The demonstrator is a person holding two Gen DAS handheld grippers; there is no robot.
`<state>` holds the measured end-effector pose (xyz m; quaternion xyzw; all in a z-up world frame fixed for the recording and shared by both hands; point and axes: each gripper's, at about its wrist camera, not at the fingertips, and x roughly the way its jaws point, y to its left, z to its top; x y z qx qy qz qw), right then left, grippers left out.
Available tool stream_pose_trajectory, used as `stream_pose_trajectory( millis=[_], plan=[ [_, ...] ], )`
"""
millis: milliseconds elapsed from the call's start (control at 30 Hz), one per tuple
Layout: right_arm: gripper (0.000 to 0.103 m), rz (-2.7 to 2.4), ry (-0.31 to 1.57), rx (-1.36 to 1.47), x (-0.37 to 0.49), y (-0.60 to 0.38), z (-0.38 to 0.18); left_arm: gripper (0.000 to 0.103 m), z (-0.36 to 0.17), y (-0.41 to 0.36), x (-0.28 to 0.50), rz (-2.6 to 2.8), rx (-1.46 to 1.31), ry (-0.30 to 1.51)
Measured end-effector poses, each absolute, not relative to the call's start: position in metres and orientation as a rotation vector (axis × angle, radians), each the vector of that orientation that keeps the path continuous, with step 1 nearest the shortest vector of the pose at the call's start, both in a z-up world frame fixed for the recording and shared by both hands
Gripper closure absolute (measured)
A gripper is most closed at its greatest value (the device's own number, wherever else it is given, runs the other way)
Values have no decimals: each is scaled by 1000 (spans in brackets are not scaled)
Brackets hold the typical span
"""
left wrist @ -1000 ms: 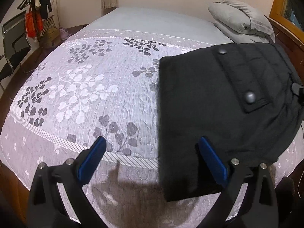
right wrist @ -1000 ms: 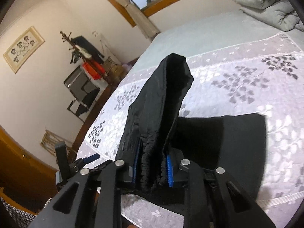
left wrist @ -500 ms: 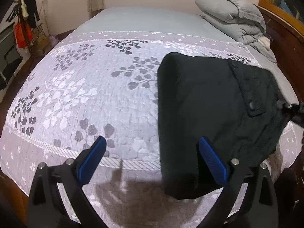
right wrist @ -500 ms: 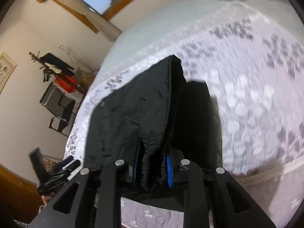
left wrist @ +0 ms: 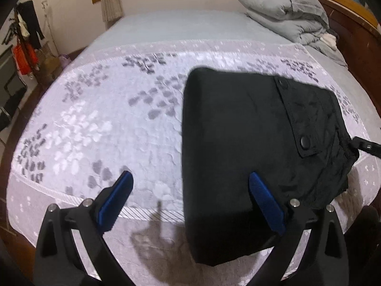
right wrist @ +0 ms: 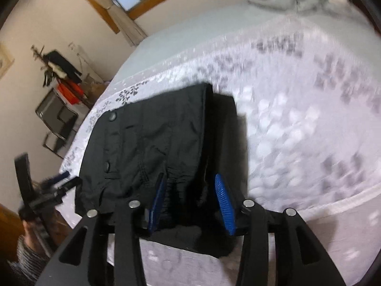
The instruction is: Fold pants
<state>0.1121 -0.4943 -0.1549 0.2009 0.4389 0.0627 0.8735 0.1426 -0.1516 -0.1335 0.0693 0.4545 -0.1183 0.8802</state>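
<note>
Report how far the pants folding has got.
Done: the black pants lie folded over in a compact block on the patterned bedspread. In hand: the right tongs stand open around the waistband edge; the left tongs are open, empty. Left: withdrawing, maybe smoothing.

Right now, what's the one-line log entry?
pants: folded on bed | left gripper: open, empty | right gripper: open at waistband
</note>
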Motion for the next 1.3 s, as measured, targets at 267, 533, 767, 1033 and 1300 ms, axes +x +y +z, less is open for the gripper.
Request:
stream_pose_trajectory(
  millis=[267,533,767,1033,1300],
  plan=[
    [59,211,806,360,162,-466,-107,5,-98,-183,172,-334,110,878],
    [62,160,909,383,201,-464,-146,5,-130,-212,204,-386,149,969],
    [68,140,990,429,206,-473,-176,3,-170,-193,225,-417,-13,1108],
    [64,133,963,404,184,-471,-154,4,-135,-191,199,-352,101,982],
    [64,144,956,359,136,-458,-145,4,-113,-191,159,-373,94,935]
  ],
)
